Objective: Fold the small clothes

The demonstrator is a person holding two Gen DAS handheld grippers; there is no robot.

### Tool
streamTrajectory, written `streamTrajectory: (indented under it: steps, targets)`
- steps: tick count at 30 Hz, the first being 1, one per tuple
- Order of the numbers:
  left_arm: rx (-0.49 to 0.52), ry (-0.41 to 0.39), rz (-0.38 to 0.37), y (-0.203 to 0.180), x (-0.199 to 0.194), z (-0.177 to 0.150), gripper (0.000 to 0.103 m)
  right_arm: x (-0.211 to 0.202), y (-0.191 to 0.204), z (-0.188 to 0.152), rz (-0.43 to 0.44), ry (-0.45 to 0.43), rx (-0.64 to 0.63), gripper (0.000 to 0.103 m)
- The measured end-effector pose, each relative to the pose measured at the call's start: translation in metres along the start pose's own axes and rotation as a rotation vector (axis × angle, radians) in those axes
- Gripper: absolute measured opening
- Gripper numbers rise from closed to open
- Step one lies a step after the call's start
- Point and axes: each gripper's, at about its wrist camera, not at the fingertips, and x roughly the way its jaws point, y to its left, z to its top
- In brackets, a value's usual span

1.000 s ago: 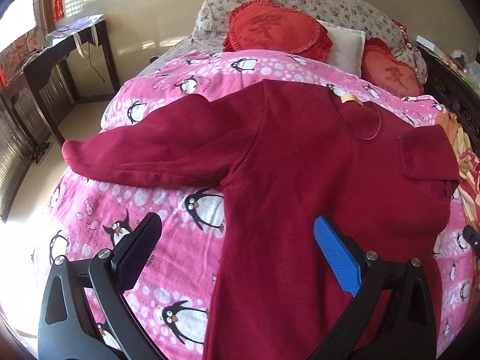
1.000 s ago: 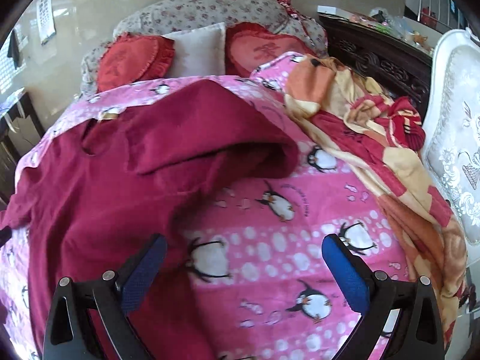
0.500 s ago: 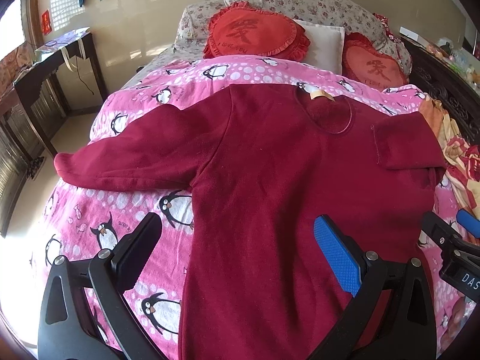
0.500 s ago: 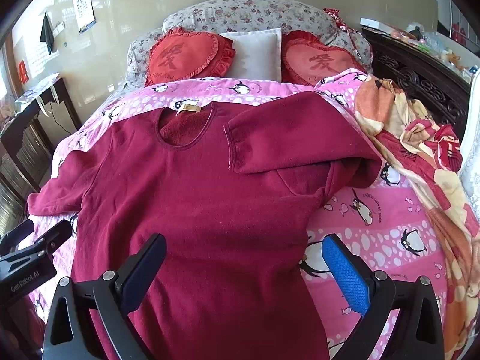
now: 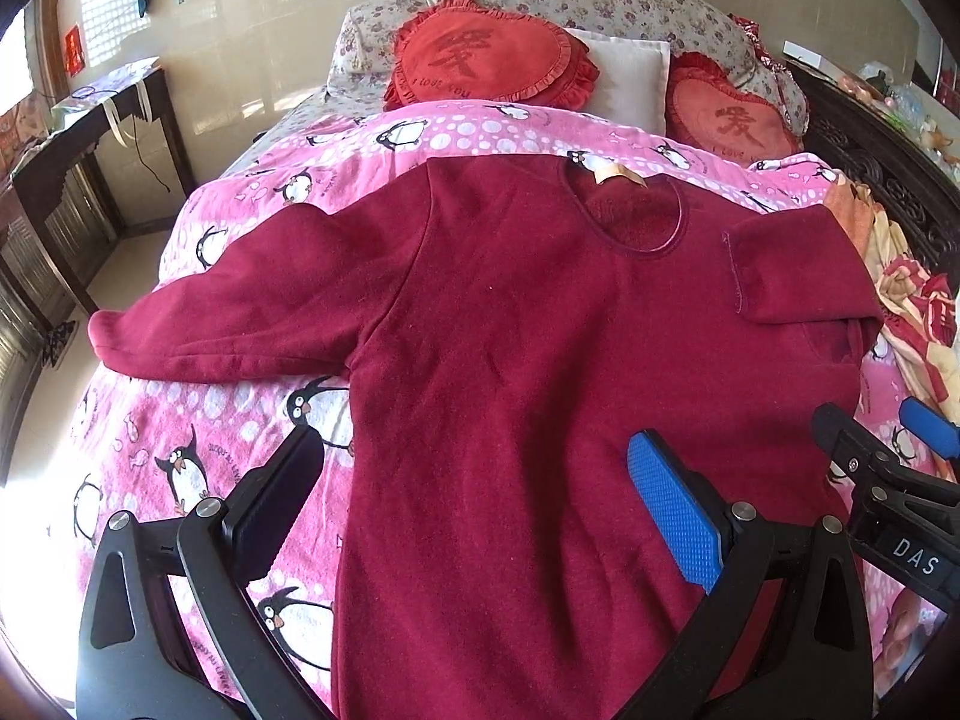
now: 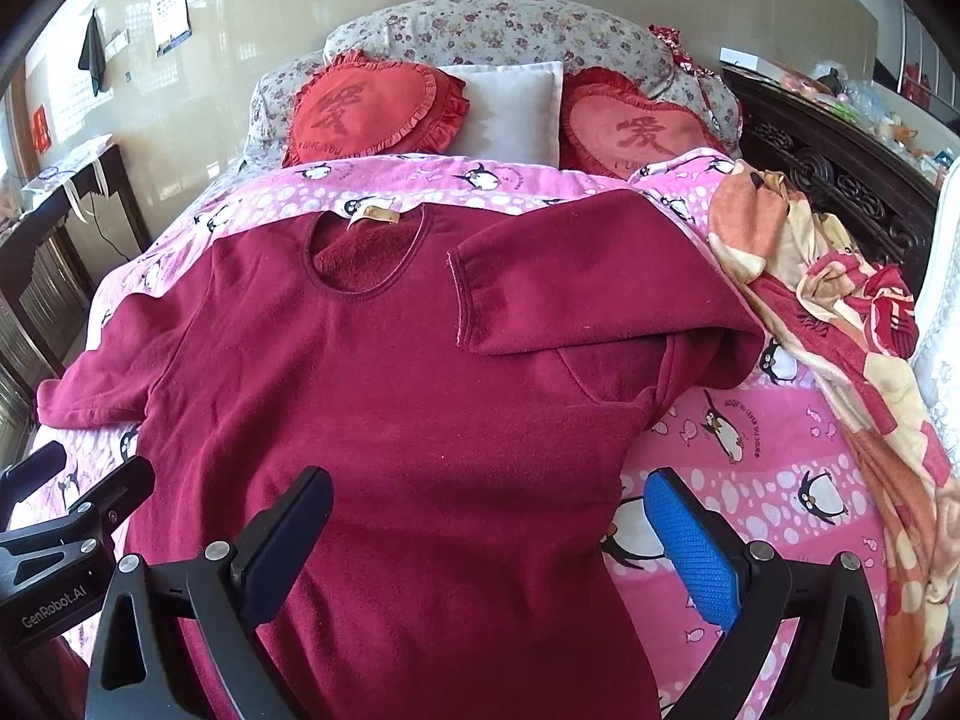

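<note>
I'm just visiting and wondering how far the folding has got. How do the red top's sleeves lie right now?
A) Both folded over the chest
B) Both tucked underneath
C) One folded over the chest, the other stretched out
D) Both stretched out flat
C: on the dark red top, the folded sleeve lies across the chest with its cuff near the neckline, while the other sleeve stretches out over the penguin blanket.
</note>
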Motion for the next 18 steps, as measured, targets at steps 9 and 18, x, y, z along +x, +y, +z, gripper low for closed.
streamTrajectory:
  steps: [9, 18]
  targets:
    - [0.012, -0.033, -0.001, -0.002, 0.001, 0.001, 0.102, 0.007, -0.002, 0.003, 0.001, 0.007, 0.022, 0.103]
    - [0.030, -0.038, 0.002, -0.006, 0.005, 0.002, 0.102, 0.012, -0.001, 0.004, 0.008, 0.017, 0.027, 0.103]
